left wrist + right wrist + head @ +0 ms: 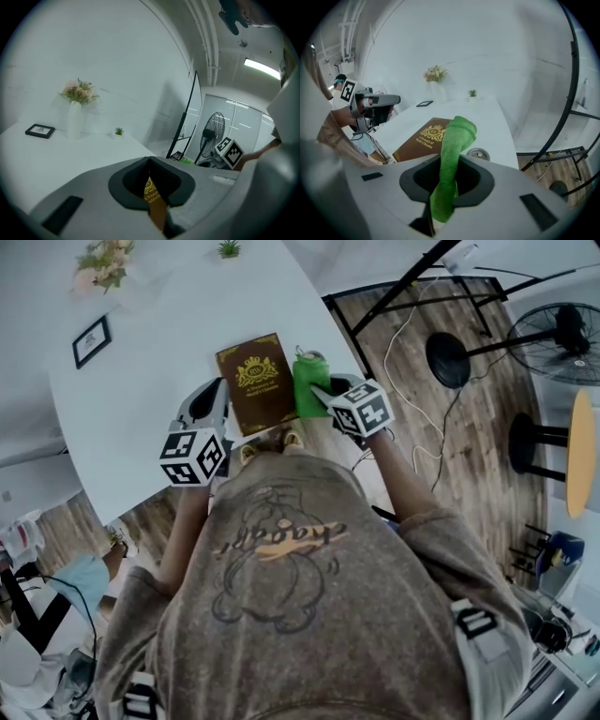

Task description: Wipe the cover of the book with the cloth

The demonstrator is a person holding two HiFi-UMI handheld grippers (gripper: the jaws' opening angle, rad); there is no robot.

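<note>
The brown book with its gold crest lies flat on the white surface, cover up, close to the near edge in front of the person. Just right of the book, the right gripper has its jaws clamped on the green cloth. The cloth's bunched end stands up out of the jaws and hangs over the book's right edge. A small round metal disc sits in the surface just right of the book, behind the cloth. The left gripper is held just left of the book, near its lower left corner. Its jaws are closed tip to tip with nothing between them, and a strip of the book's cover shows through the slit beneath the tips. Well beyond the book, towards the far wall, stand a small black picture frame, a vase of pale flowers and a tiny green plant.
</note>
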